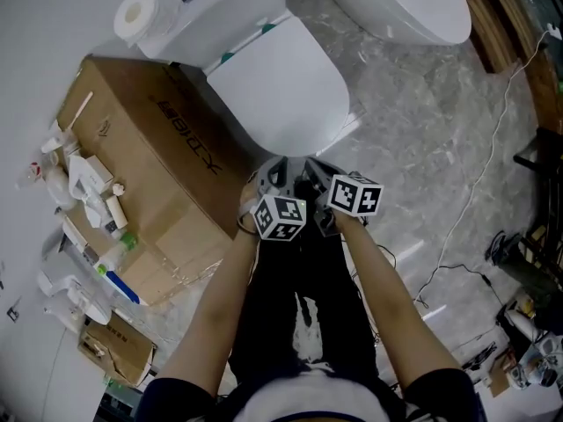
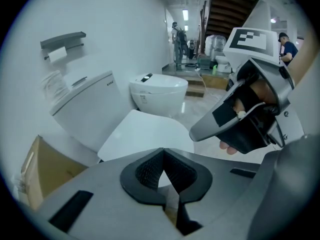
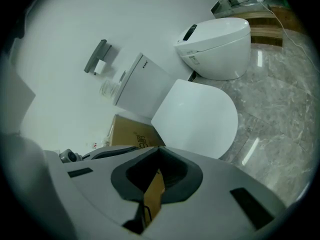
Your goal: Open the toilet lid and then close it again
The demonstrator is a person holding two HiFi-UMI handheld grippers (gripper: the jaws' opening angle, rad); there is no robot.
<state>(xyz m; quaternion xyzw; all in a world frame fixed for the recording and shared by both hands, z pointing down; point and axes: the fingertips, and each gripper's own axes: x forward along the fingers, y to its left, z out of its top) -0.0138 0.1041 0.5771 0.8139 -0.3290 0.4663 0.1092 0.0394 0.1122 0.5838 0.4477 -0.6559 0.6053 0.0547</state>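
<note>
Head view: the left gripper (image 1: pixel 274 176) and right gripper (image 1: pixel 318 183) hang side by side. The white oval plastic toilet lid (image 1: pixel 281 95) lies closed just ahead of the fingers.

Left gripper view: fingers (image 2: pixel 147 171) clenched, empty.

Right gripper view: fingers (image 3: pixel 132 176) clenched, empty.

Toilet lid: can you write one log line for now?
toilet lid: down | left gripper: shut, empty | right gripper: shut, empty | both: near lid's front edge
</note>
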